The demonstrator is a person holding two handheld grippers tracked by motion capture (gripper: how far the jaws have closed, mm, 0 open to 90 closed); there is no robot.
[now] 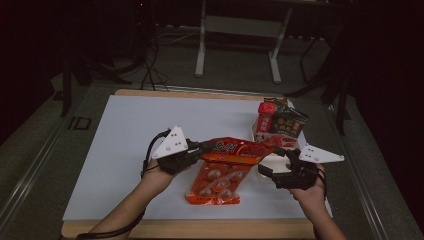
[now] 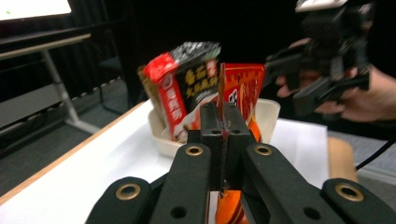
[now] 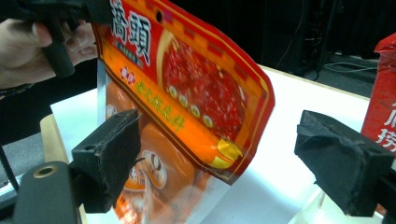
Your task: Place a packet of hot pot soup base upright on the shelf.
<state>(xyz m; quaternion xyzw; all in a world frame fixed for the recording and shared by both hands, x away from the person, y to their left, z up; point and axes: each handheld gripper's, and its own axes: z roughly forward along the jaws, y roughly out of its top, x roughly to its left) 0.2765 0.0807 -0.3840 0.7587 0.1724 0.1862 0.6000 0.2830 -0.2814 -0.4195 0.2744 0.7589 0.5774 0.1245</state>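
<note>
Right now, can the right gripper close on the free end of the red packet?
Probably yes: the right gripper is open and the red packet, held up by the left gripper, hangs between its fingers with nothing blocking.

In the right gripper view, the right hand-held gripper (image 3: 233,158) has its two black jaws spread wide, with nothing pressed between the pads. A red seasoning pouch (image 3: 196,88) hangs tilted above the white table (image 3: 289,107), its upper corner pinched by the left hand-held gripper (image 3: 70,14). Beneath it lies an orange snack pouch (image 3: 154,172). A red packet (image 3: 385,102) stands at the right edge.
</note>
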